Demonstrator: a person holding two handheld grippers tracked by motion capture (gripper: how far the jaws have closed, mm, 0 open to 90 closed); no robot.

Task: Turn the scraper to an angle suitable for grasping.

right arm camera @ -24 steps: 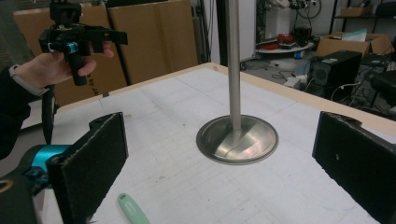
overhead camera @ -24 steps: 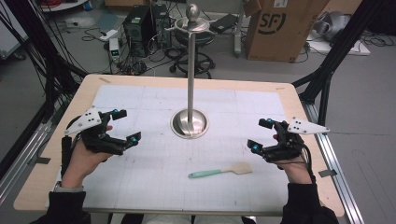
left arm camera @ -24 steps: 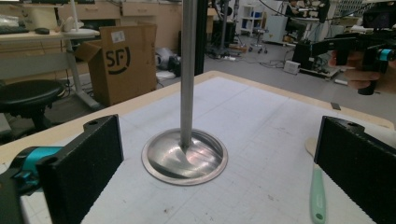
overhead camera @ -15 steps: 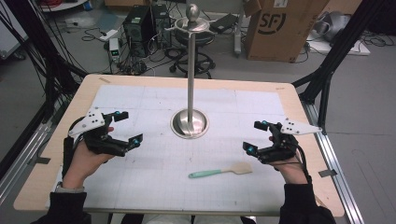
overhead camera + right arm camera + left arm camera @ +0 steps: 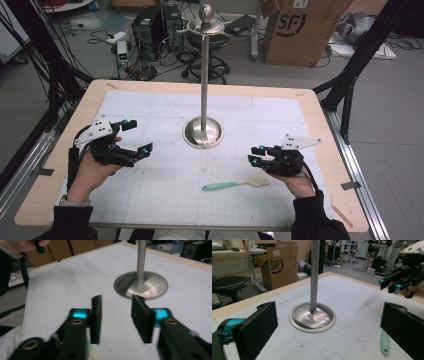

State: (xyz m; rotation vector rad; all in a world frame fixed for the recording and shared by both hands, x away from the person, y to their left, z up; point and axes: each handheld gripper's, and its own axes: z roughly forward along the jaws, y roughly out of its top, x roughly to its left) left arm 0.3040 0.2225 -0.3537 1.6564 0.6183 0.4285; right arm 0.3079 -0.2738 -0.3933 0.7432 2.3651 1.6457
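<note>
The green-handled spatula (image 5: 235, 184) lies flat on the table (image 5: 150, 90) near its front edge, just left of the right gripper (image 5: 254, 155), whose jaws stand parted and empty; the left gripper (image 5: 135, 137) hovers wide open near the left edge; a steel stand (image 5: 203, 131) rises mid-table.

The left gripper (image 5: 329, 332), jaws wide apart, frames the steel stand base (image 5: 312, 317).

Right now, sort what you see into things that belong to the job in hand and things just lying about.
In the job: mint-green-handled spatula with a wooden blade; right gripper, open beside it; left gripper, open.

Lying about: tall steel stand with a round base; brown cardboard box on the floor; black computer tower.
</note>
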